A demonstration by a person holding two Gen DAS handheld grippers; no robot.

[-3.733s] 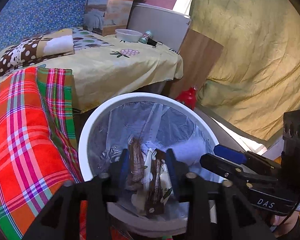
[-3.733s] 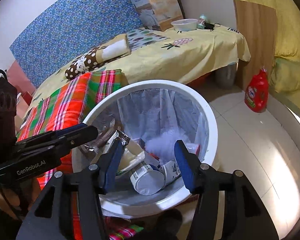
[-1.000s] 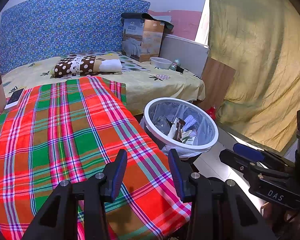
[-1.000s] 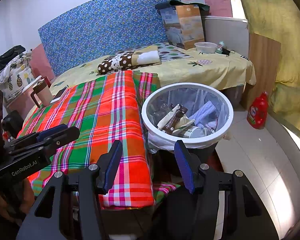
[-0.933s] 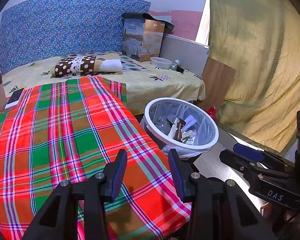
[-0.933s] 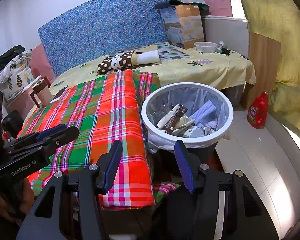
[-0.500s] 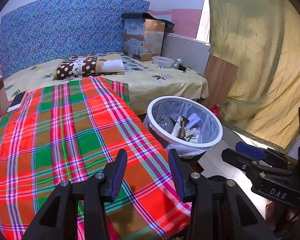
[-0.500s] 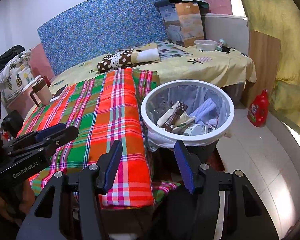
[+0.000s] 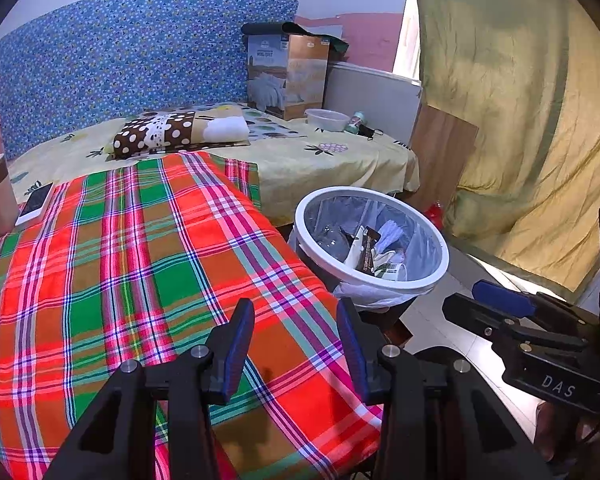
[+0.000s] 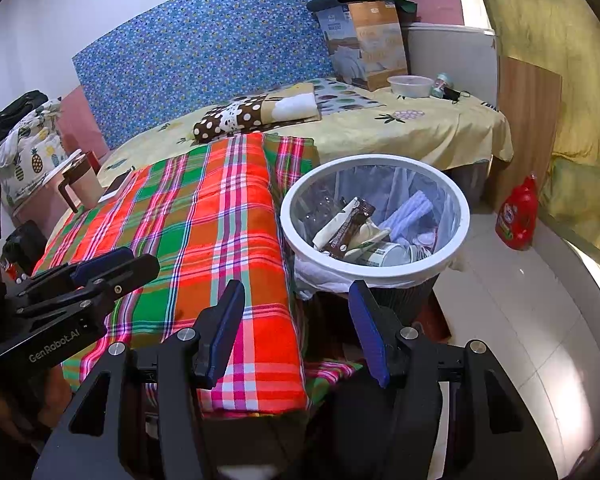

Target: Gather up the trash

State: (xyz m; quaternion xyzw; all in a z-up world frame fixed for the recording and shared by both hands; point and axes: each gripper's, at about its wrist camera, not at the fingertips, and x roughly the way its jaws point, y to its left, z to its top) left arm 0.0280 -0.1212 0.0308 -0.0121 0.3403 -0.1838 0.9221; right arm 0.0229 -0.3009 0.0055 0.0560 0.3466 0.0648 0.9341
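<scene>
Both tongs released, empty: left gripper (image 9: 294, 330), right gripper (image 10: 296, 312). Trash bin (image 10: 462, 216) sits upper right of centre, nearer right gripper; plaid blanket (image 9: 120, 248) shows no trash.

Bin (image 10: 374, 270) on the floor, just beside the blanket's (image 10: 204, 224) right edge | wrappers (image 10: 342, 226) and cup (image 10: 384, 254) inside the bin | bottle (image 10: 516, 216) on floor right of bin | pillow (image 10: 256, 114) behind blanket | box (image 10: 364, 42) at bed's far right corner
</scene>
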